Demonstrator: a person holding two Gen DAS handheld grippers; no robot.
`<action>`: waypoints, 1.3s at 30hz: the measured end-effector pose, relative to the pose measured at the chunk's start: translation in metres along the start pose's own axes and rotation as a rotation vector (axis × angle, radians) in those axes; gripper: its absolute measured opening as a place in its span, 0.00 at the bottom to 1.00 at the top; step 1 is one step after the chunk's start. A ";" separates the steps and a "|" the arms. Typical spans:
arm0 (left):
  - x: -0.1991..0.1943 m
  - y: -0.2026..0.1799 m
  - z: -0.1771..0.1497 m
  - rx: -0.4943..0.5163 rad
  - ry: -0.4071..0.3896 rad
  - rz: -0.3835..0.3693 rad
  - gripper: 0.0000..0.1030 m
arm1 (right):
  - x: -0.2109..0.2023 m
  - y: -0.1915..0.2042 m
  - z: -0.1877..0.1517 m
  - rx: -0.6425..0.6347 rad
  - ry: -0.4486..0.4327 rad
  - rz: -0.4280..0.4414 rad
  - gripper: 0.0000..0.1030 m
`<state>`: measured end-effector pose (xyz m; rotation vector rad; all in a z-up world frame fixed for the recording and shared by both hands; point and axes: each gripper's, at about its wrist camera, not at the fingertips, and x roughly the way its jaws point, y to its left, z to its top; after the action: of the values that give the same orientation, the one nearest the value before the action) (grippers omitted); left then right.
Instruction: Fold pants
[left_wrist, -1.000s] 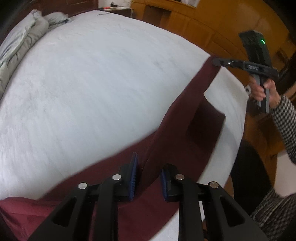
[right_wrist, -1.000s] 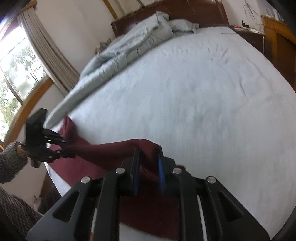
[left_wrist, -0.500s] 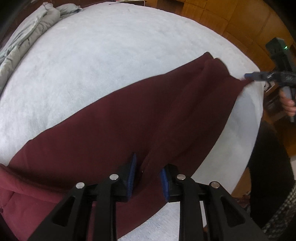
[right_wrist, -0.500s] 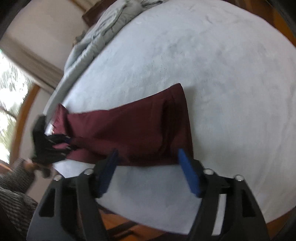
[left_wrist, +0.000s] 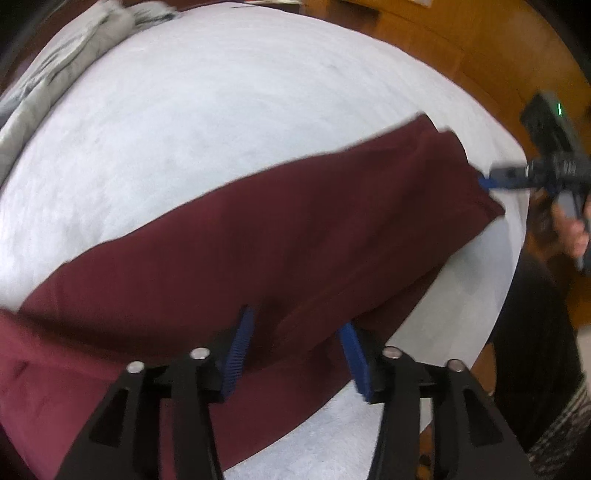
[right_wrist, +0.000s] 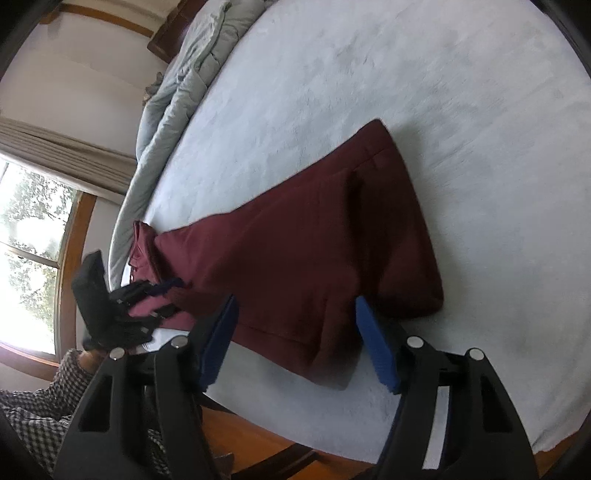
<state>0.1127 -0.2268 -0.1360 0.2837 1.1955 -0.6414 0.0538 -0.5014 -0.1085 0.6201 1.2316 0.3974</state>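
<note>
Dark red pants (left_wrist: 266, 236) lie flat on the white bed, folded lengthwise, near its front edge; they also show in the right wrist view (right_wrist: 314, 251). My left gripper (left_wrist: 295, 350) is open just above the waist end, its blue pads apart and holding nothing. It shows in the right wrist view (right_wrist: 159, 295) at the waist end. My right gripper (right_wrist: 299, 339) is open and empty above the leg-cuff end. It shows in the left wrist view (left_wrist: 495, 177) just off the cuffs.
The white bed (left_wrist: 221, 122) stretches away behind the pants. A grey duvet (right_wrist: 177, 81) is bunched along the far side by the headboard. Wooden cabinets (left_wrist: 461, 33) stand beyond the bed. A curtained window (right_wrist: 33, 206) is at left.
The pants leg was held up between both grippers, then laid down flat over the other leg. Both grippers opened and let go, the right one first, the left one just now.
</note>
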 end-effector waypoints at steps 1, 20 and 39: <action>-0.002 0.007 -0.001 -0.022 -0.008 0.006 0.61 | 0.003 -0.001 0.001 0.008 0.007 -0.008 0.52; 0.018 -0.002 -0.005 -0.107 -0.017 -0.016 0.38 | -0.017 0.008 0.032 -0.079 0.009 -0.095 0.07; 0.032 -0.022 -0.002 -0.154 -0.075 -0.006 0.42 | -0.007 0.018 0.065 -0.078 -0.030 -0.011 0.15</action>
<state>0.1052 -0.2529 -0.1630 0.1257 1.1665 -0.5574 0.1142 -0.5059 -0.0791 0.5504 1.1851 0.4243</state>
